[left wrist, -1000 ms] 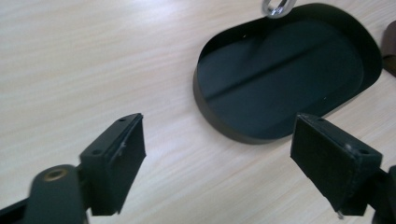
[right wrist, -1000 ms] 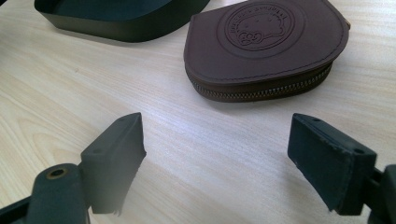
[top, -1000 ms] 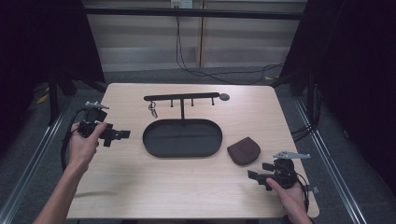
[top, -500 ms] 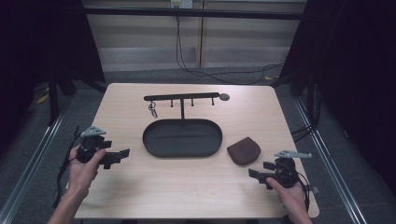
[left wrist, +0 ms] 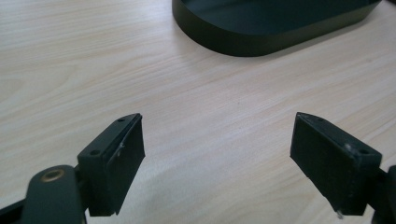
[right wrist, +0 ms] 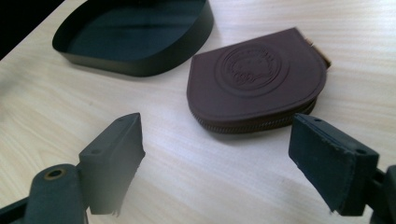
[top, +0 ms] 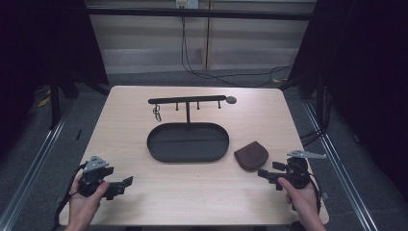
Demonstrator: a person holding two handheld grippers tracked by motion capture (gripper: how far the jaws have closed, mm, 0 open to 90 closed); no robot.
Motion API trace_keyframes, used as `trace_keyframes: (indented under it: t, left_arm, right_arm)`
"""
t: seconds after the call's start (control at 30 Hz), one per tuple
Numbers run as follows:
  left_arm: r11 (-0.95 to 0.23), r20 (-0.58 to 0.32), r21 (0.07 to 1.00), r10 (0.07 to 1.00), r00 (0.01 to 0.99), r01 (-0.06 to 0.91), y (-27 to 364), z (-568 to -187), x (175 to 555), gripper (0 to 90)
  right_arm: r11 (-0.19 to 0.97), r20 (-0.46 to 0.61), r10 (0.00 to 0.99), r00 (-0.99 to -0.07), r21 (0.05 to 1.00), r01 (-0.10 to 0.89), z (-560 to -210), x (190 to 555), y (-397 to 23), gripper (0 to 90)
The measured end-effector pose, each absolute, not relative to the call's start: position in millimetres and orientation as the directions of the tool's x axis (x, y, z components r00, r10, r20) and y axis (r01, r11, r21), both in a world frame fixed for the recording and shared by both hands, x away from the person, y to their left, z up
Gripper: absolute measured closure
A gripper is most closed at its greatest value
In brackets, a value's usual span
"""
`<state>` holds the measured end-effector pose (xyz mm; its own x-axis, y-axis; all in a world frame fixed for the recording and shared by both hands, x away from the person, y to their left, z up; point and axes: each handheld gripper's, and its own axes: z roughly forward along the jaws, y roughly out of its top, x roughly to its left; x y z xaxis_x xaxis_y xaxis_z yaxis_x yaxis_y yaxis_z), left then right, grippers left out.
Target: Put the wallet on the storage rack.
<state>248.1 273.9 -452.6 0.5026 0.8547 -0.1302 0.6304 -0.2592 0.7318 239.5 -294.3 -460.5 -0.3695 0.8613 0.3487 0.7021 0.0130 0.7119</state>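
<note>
Hands come in over the near edge of the table (top: 134, 144), one gripper in each. Left gripper (top: 122, 186) sits by the near left corner, just above the wood, jaws spread wide with nothing between them; the left gripper view looks between its pads (left wrist: 116, 158) across bare wood toward the tray's wall. Right gripper (top: 267, 176) sits near the near right corner, jaws also wide apart and holding nothing, pointing toward the table's middle. A grey three-cornered plate tops each gripper, and a cable trails back from each along the forearm.

Just beyond the right gripper lies the pouch (top: 250, 156), a brown half-round zip pouch with a round embossed seal on its flap. It lies flat on the wood, in front of the open jaws and apart from them; the right gripper view shows it (right wrist: 257, 79) past the pads (right wrist: 332, 163), not between them. The pouch lies just beside the tray's right end, with a strip of bare wood between the two.

Farther in, at the middle of the table, sits the tray (top: 159, 149), a black oval dish with a low wall. A thin post rises from its far side to a rack (top: 187, 100), a black bar with short pegs hanging down. Keys (top: 157, 113) hang from the peg nearest the bar's left end. A small grey disc (top: 231, 100) lies at the bar's right end.
</note>
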Motion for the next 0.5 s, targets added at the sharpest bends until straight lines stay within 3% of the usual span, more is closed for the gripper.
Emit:
trace_keyframes:
  t: [0.5]
  left_arm:
    - [-0.297,-0.160,0.722,0.808,0.568,0.625,260.5,-471.5,240.3,17.0]
  right_arm:
    - [0.059,0.324,0.865,-0.382,0.692,0.720,-436.5,268.8,-291.1,17.7]
